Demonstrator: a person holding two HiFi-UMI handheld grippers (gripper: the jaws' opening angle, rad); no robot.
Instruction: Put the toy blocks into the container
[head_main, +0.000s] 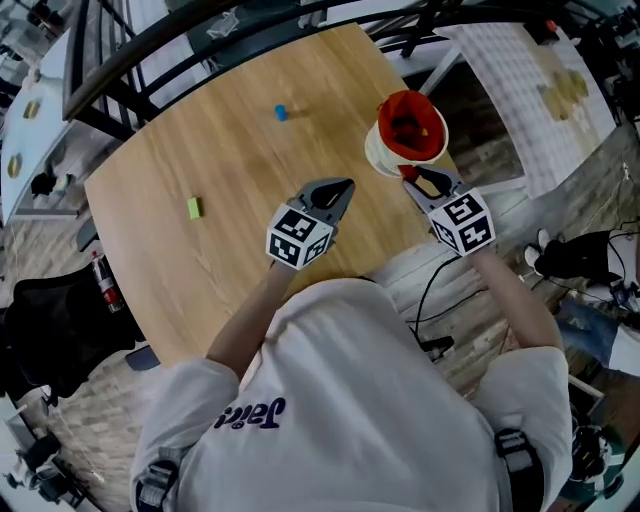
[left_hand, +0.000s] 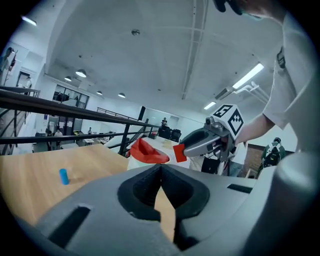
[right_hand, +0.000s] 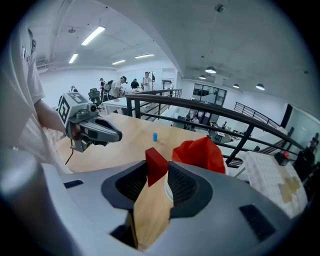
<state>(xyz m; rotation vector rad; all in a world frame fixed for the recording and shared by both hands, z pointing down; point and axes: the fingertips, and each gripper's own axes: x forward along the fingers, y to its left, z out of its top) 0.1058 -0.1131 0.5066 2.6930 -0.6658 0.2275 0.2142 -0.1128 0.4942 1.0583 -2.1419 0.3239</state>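
Right gripper (head_main: 416, 181) clamps red block (right_hand: 155, 161), its base hidden by fingers (right_hand: 181, 184).

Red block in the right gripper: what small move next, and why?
Probably ease the right gripper forward until the red block hangs over the container. The jaws clamp the block, and the container's mouth stands just ahead, not yet under it.

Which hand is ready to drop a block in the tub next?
Right. The right gripper holds a red block just beside the container. The left gripper is shut, empty and farther from it.
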